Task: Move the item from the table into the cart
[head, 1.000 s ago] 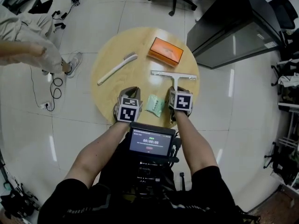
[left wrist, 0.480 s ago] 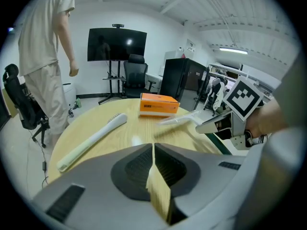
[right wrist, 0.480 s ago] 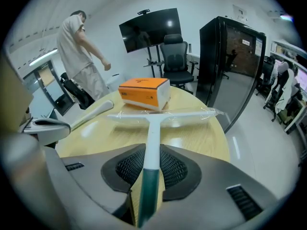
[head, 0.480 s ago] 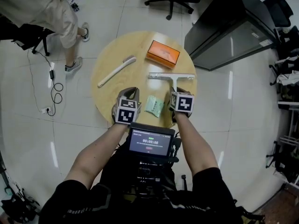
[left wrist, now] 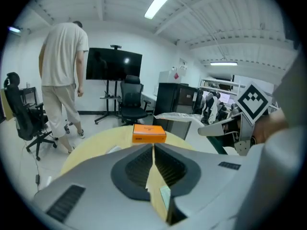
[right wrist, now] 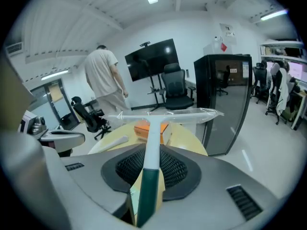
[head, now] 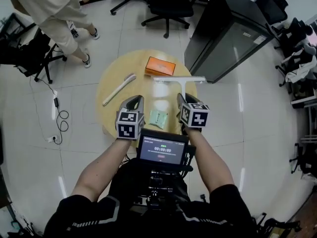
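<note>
A squeegee [head: 179, 80] in clear wrap, white with a dark green handle, points its blade away from me over the round wooden table [head: 111, 78]. My right gripper [head: 184, 105] is shut on its handle; in the right gripper view the squeegee [right wrist: 152, 143] runs out between the pads with the blade held above the tabletop. My left gripper [head: 133, 106] hovers over the table's near edge, shut and holding nothing, with its tips [left wrist: 153, 147] together. An orange box [head: 159, 66], a white brush [head: 119, 88] and a green packet [head: 158, 118] lie on the table.
A black cabinet [head: 225, 31] stands right of the table. A person in beige [head: 47, 9] walks at the back left among office chairs [head: 168, 4]. Cables [head: 59, 123] trail on the floor at left. A small screen [head: 161, 150] sits at my chest.
The right jaws have closed on the squeegee handle. Both grippers look larger and higher over the table. The person at left has walked toward the back.
</note>
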Demonstrator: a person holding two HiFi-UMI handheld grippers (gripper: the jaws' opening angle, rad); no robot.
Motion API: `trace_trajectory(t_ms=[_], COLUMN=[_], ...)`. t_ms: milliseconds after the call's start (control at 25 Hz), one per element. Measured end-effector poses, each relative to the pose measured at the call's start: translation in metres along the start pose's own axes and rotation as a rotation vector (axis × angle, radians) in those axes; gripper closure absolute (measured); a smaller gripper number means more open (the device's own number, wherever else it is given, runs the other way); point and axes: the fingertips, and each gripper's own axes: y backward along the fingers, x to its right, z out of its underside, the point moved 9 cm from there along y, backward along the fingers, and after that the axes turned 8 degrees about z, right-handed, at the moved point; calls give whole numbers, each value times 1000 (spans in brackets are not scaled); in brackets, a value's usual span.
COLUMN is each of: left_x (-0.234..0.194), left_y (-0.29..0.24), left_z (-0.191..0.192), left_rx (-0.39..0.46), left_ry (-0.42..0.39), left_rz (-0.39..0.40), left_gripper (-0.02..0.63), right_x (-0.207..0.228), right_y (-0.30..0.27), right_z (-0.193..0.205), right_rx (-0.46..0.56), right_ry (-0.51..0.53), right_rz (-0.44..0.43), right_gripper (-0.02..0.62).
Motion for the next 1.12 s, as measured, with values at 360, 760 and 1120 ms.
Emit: trace_trajectory(t_ms=[360, 760, 1120], left_x=[47, 186, 483], left_y=[134, 159, 214], left_z=[-93, -109, -13], left_rx=[341, 278, 196], left_ry=[-148, -253, -352], left_rz=[241, 630, 1003], left_gripper=[606, 606, 606], right_x=[-47, -9, 83], right_y=[204, 420, 697], right_z=[-39, 4, 205], right_rx=[371, 642, 697], right_ry=[-19, -124, -267], right_rz=[99, 389, 784], right_gripper=[520, 520, 520])
